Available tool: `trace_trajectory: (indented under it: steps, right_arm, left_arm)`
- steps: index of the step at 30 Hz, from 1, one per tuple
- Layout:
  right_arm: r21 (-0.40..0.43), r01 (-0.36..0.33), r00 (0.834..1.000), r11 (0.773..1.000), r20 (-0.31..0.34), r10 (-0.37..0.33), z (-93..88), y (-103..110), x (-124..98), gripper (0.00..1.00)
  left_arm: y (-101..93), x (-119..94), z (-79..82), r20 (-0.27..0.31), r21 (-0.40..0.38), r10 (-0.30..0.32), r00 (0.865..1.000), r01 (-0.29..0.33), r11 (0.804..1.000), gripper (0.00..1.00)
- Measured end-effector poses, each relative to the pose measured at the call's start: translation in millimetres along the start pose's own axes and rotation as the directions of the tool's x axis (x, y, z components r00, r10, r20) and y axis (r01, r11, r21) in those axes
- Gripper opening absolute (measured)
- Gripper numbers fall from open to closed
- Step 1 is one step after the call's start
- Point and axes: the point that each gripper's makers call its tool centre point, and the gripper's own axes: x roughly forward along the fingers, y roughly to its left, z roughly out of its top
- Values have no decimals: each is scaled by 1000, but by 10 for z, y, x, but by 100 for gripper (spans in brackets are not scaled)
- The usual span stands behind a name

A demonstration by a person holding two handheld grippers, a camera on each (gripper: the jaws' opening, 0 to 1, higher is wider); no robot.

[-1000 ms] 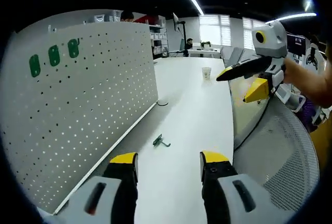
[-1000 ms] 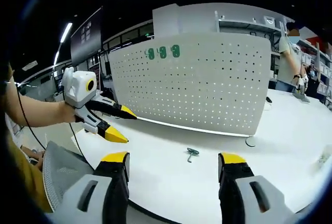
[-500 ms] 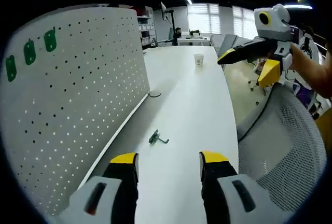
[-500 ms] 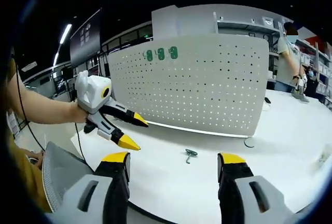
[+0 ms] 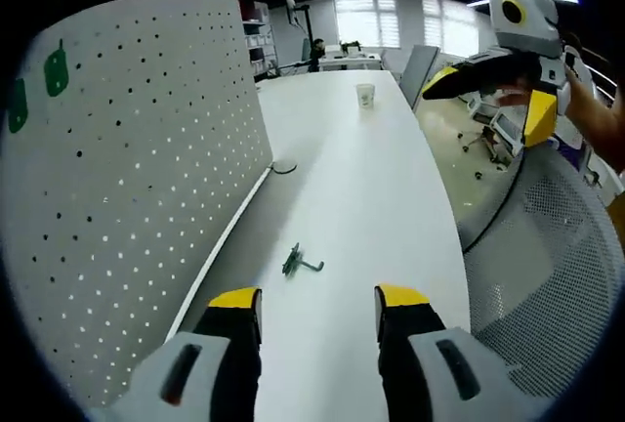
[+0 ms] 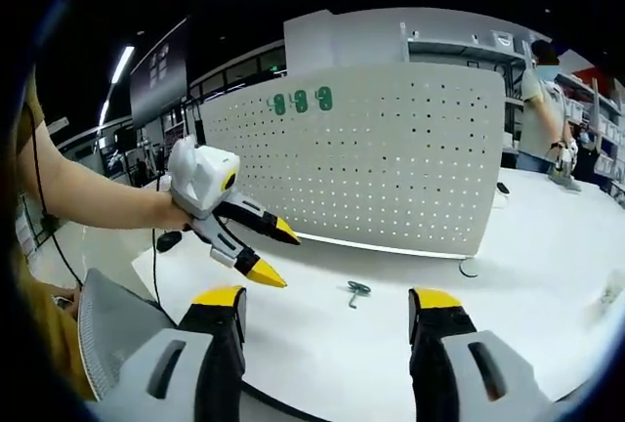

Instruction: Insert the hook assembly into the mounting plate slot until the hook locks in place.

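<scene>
A small green hook assembly (image 5: 299,263) lies flat on the white table (image 5: 361,197), just beyond my left gripper (image 5: 317,300), which is open and empty. The same hook (image 6: 355,290) rests ahead of my open, empty right gripper (image 6: 327,300). A white pegboard mounting plate (image 6: 391,163) stands upright behind it, with three green tabs (image 6: 301,102) near its top edge; the pegboard (image 5: 127,168) rises on the left in the left gripper view. My left gripper (image 6: 273,254) hovers open to the hook's left in the right gripper view. My right gripper (image 5: 493,90) hangs open at the upper right of the left gripper view.
A paper cup (image 5: 365,95) stands far down the table. A cable loop (image 5: 283,167) lies by the pegboard's base. A mesh chair back (image 5: 547,275) sits off the table's right edge. A person (image 6: 542,100) stands beyond the pegboard at the right.
My left gripper has moved in toward the hook, which is now closer to its jaws. The right gripper has held almost still. The hook has not moved on the table.
</scene>
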Motion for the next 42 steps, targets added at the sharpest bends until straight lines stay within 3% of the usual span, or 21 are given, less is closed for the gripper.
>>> trace_trajectory:
  steps: [17,42]
  right_arm:
    - [12,17,1000,1000,-13,-17,-36,-50,-47,64]
    - [20,19,1000,1000,-11,-19,-18,-96,-13,63]
  left_arm:
    - [77,374,-56,-77,56,-51,996,55,997,47]
    - [228,777,-172,-211,132,-103,972,133,982,47]
